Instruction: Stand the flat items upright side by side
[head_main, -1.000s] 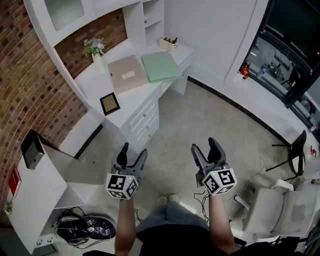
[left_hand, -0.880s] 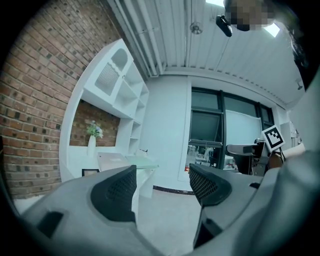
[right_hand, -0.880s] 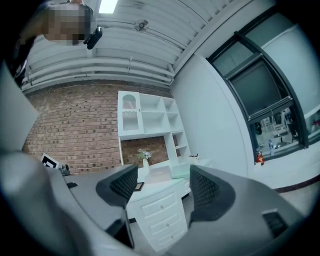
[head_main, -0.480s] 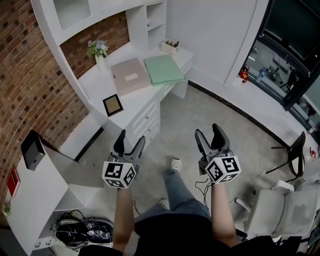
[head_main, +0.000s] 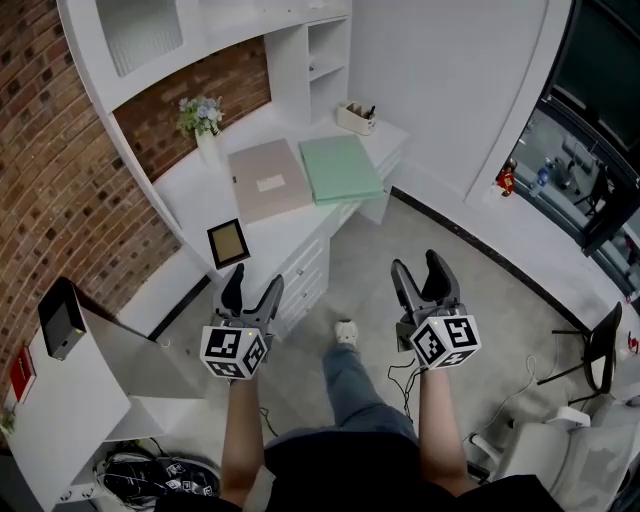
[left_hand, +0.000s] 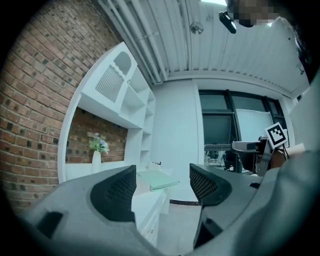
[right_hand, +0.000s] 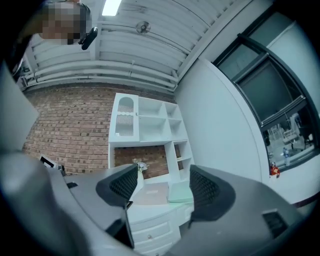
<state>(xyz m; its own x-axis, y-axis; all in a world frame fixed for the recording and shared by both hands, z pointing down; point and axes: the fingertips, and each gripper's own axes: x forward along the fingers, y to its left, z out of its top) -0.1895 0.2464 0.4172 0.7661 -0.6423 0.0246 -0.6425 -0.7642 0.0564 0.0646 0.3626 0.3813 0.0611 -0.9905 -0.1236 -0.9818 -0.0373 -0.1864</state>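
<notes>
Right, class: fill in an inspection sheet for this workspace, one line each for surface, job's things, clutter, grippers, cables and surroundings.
Surface: white desk, bare between its items.
Job's things: beige folder and green folder lie flat, side by side; neither is upright yet.
Clutter: picture frame near the front edge; vase of flowers; pen holder at the far corner.
Grippers: left gripper and right gripper are both open and empty, over the floor short of the desk.
Cables: thin cable on the floor at right; dark tangle at lower left.
Surroundings: brick wall, white shelving, dark window.
</notes>
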